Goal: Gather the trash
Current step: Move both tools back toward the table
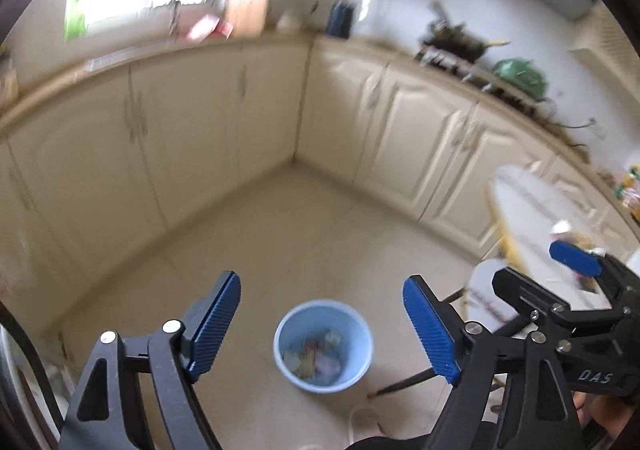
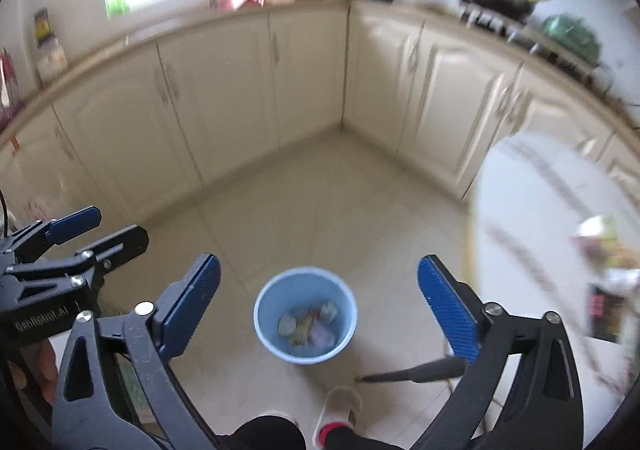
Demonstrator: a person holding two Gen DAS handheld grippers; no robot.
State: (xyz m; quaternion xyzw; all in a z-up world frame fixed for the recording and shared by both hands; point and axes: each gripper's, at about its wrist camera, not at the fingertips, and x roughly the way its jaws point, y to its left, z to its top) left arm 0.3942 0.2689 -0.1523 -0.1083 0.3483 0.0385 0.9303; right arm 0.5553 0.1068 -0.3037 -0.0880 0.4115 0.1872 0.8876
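Left wrist view: left gripper (image 1: 322, 324) spread wide, empty; right gripper (image 2: 320, 304) likewise. Blue bin (image 1: 323, 346) with trash inside, below between fingertips. Risk: snagging chair leg (image 2: 416, 372) just beside, blurred view.

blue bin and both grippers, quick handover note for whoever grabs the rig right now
Left gripper: open, nothing between the pads.
Right gripper: open wide, also empty.
Both hang above the blue bin, which stands on the tiled floor in front of the cream cabinets.
Done: several scraps of trash already lie in the bin.
Left: the white table on the right carries blurred items near its edge; they may be more trash, but it is too blurred to tell. Check there next.
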